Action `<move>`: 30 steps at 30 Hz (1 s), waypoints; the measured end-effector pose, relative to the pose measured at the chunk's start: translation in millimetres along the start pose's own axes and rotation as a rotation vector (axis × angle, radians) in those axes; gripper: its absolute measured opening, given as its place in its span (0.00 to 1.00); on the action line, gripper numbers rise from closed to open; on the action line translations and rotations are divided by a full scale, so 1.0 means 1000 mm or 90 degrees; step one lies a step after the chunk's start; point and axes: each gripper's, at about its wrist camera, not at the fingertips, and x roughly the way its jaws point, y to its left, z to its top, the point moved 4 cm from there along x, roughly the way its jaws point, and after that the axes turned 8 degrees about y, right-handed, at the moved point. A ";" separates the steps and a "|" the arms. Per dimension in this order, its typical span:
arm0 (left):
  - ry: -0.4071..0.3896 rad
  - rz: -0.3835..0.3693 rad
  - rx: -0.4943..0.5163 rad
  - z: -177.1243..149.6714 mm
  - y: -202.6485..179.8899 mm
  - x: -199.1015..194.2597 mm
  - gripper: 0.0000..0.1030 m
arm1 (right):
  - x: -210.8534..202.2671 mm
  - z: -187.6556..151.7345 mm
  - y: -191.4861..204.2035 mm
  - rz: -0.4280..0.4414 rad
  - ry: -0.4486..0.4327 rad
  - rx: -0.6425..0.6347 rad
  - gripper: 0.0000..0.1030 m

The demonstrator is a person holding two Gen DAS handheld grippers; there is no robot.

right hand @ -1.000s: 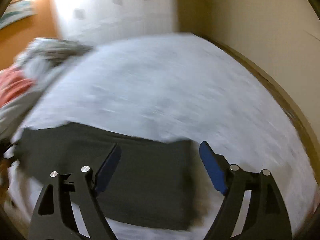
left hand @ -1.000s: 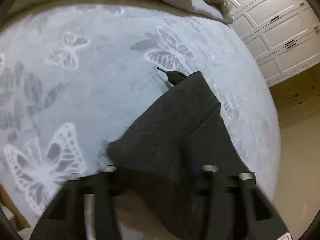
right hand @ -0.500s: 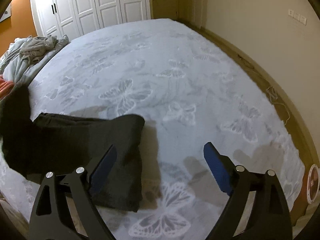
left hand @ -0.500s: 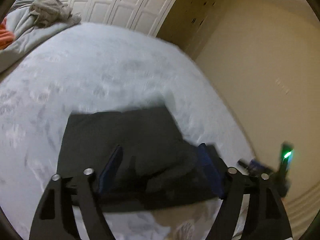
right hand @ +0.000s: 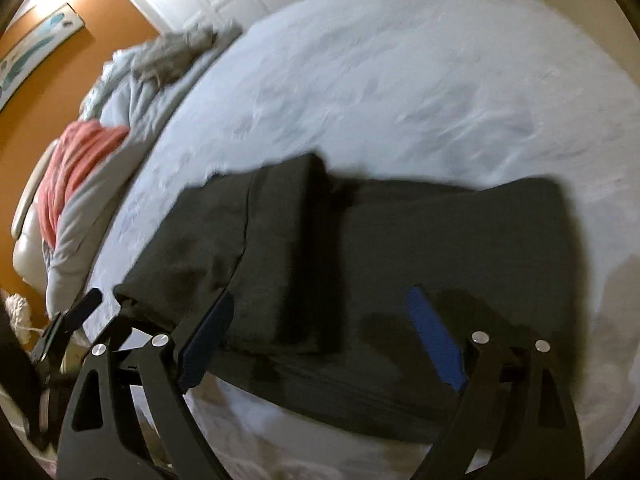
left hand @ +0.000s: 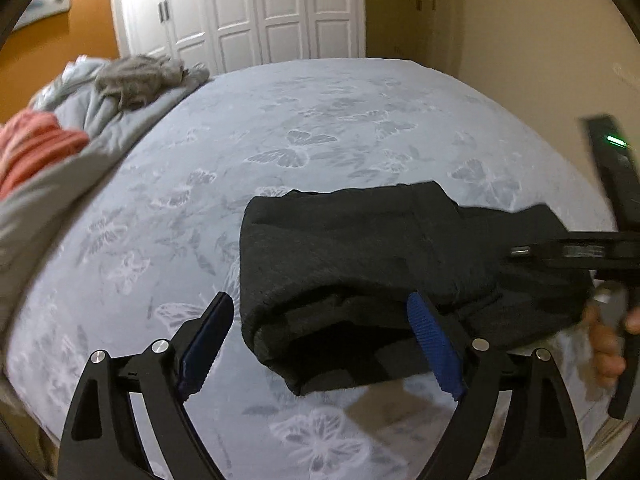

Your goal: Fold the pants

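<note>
Dark pants (left hand: 360, 264) folded on the butterfly bed (left hand: 320, 120); left gripper (left hand: 320, 336) and right gripper (right hand: 320, 328) above them, both fingers spread, grasping nothing.

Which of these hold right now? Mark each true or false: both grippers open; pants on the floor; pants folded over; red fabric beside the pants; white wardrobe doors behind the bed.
1. Both the left gripper and the right gripper are open. True.
2. The pants lie on the floor. False: they lie on the bed.
3. The pants are folded over in layers. True.
4. Red fabric touches the pants. False: it lies apart, at the bed's far left.
5. White wardrobe doors stand behind the bed. True.
</note>
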 end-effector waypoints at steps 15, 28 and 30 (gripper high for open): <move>0.047 0.033 0.069 -0.032 -0.009 0.009 0.84 | -0.006 0.003 0.034 0.064 -0.072 -0.033 0.10; 0.102 -0.019 0.102 -0.045 -0.038 0.023 0.84 | -0.071 -0.034 -0.083 -0.224 -0.032 0.032 0.11; 0.101 -0.022 0.103 -0.042 -0.044 0.023 0.84 | -0.080 -0.032 -0.076 -0.216 -0.047 0.001 0.11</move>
